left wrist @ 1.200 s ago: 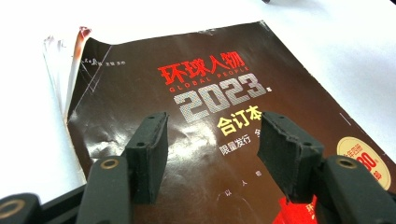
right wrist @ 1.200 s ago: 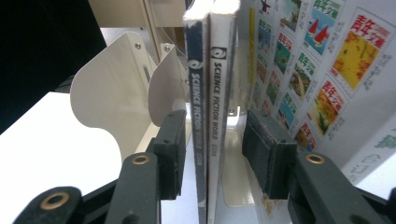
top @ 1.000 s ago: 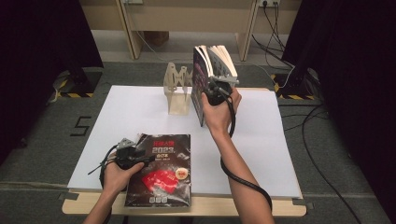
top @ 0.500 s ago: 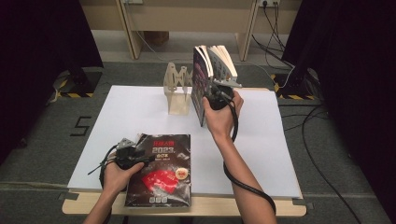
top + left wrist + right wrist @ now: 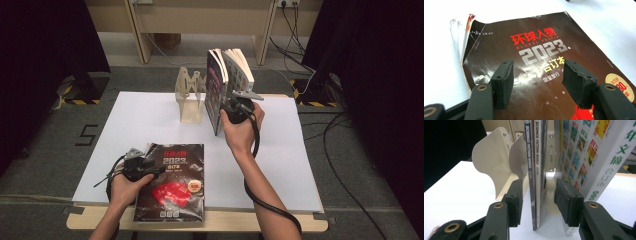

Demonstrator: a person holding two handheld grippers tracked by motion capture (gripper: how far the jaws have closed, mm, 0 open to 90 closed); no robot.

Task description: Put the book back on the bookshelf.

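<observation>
Almost nothing has shifted since the earlier frames: the right tool point(image 5: 234, 102) has only edged a little at the rack, and the left tool point(image 5: 150, 169) rests unchanged. Its jaws stand spread over the dark glossy magazine with red and silver lettering point(image 5: 534, 62), which lies flat at the near edge of the white tabletop point(image 5: 150, 120). The right tool's jaws are spread around two thin upright magazines point(image 5: 535, 175) in the cream metal book rack point(image 5: 496, 165), pads not pressing. If they close unevenly, the thin spines may buckle or slip, and the leaning white paperback point(image 5: 599, 157) beside them could topple.
</observation>
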